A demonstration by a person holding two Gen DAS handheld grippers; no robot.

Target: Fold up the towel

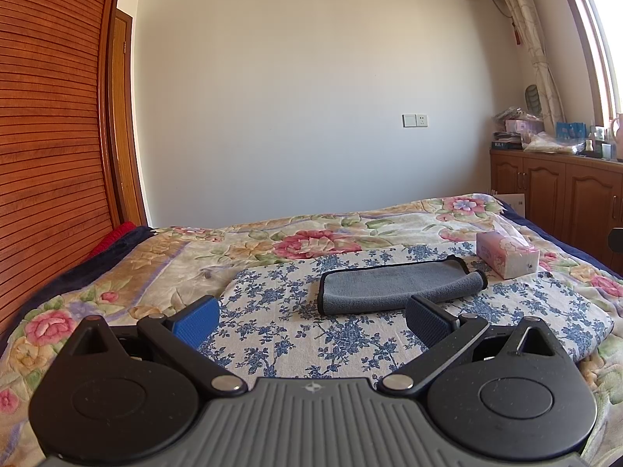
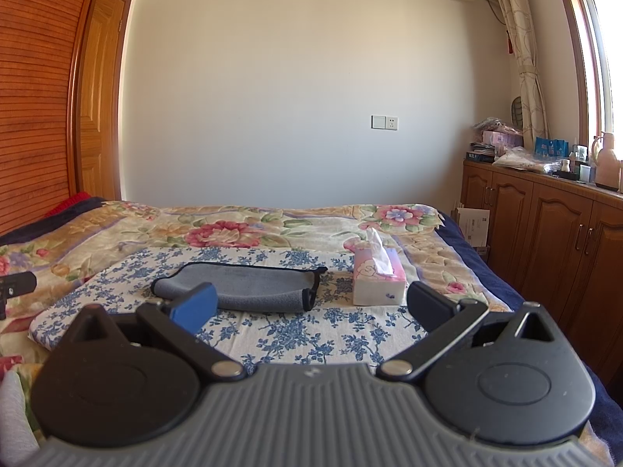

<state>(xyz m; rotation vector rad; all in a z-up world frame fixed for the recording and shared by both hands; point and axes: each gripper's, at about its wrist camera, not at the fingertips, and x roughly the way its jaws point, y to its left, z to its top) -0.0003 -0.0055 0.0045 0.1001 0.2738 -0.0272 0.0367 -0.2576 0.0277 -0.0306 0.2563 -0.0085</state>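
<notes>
Presently folded at least once: grey microfibre towel with black piped edging (image 1: 393, 286), lying flat as a long narrow band on the blue-and-white floral cloth pad (image 1: 280, 311) laid over the pink-flowered quilt of the bed (image 1: 117, 272). Rolled fold at the towel's right end, open edges toward the left. Touched by neither tool.

Left gripper (image 1: 311, 319): held low over the pad, just short of the towel's near edge; jaws wide apart, nothing between them. Right gripper (image 2: 311, 307): likewise short of the towel, jaws wide apart and empty; blue pad (image 2: 194, 307) overlapping the towel's near-left corner in that view, contact not evident.

Pink and white tissue box (image 2: 377, 280) just beside the towel's right end, apparently not touching.

Step judged in hand: approach for a further fold, or an inspection pause after a fold already made; not determinable which. Next move, if another fold is intended: descend to one short end, pinch both layers at the two corners, lift and carry across to the opposite end, keeping clear of the tissue box.
</notes>
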